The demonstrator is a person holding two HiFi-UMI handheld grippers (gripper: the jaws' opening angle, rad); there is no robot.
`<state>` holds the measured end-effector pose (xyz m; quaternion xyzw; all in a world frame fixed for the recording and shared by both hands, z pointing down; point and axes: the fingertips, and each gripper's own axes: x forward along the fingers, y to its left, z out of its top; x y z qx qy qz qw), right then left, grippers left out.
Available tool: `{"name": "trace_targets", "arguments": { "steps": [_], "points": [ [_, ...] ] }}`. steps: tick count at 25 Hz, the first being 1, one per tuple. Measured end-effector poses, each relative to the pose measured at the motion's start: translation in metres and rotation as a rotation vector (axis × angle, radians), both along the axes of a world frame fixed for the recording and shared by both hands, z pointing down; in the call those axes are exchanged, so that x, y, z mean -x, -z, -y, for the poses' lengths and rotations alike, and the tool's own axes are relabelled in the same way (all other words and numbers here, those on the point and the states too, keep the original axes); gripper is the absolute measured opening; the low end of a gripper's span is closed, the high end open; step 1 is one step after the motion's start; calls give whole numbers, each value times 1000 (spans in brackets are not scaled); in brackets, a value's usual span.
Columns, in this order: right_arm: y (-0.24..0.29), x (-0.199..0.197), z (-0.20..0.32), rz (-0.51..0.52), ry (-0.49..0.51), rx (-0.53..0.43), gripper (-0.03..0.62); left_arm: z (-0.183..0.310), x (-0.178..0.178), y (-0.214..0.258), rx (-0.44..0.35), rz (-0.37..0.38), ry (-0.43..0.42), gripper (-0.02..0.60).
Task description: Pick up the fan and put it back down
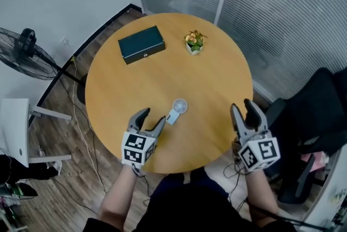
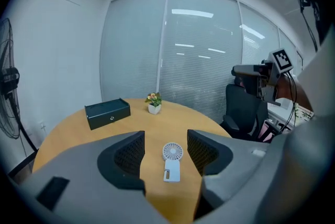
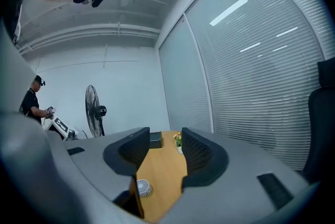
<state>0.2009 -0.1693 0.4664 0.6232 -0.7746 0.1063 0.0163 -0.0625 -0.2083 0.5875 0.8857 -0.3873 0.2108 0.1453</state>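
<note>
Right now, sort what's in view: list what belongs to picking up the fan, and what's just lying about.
For the job: small white fan, lying on the round table; left gripper, open, lined up on it.
Lying about: dark box, potted flowers, floor fan, black chair.

Round wooden table, small white fan, dark box, potted plant

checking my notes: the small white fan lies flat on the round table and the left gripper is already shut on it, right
Not quite. The fan does lie flat on the round table, but the left gripper is not shut on it: the left gripper view shows its jaws apart, with the fan on the wood just ahead of them, untouched.
</note>
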Motion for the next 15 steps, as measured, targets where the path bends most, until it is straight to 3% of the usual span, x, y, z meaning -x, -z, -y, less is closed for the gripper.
{"name": "trace_targets", "arguments": {
  "steps": [15],
  "points": [
    [-29,-70,17,15,-68,61,186,15,-63,-149,218,240,-136,253]
  ]
}}
